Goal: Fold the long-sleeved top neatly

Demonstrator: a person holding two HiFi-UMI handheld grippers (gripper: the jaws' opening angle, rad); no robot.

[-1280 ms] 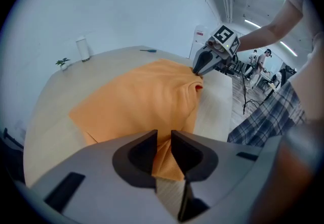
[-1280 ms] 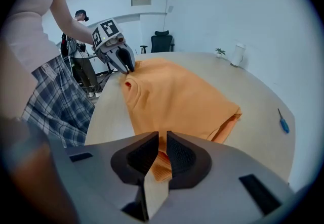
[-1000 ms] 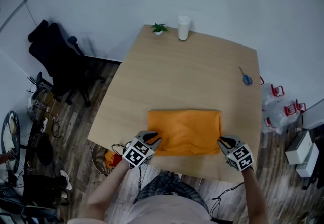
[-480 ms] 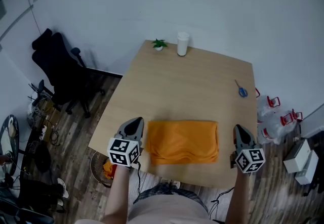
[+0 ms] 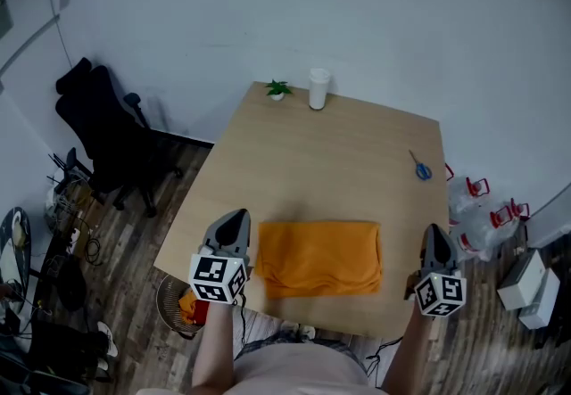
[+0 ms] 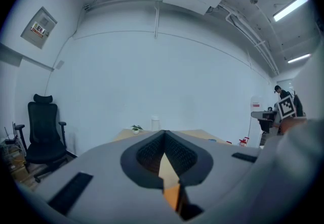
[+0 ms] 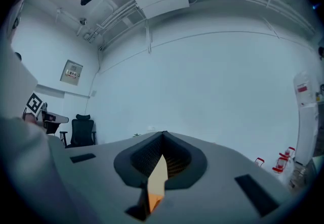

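Now that both grippers have let go and come up off the cloth, the fold looks finished.
A second ago the left gripper (image 5: 234,222) sat low at the near left corner of the orange top (image 5: 319,258) with its jaws slightly apart. It is now raised and level, jaws pressed together on nothing, with the top just to its right and below it. The top lies as a flat rectangle on the table (image 5: 339,152), between the two grippers and untouched. The right gripper (image 5: 434,237) has lifted off the near right corner in the same way; its jaws are together and empty, and the top is to its left.
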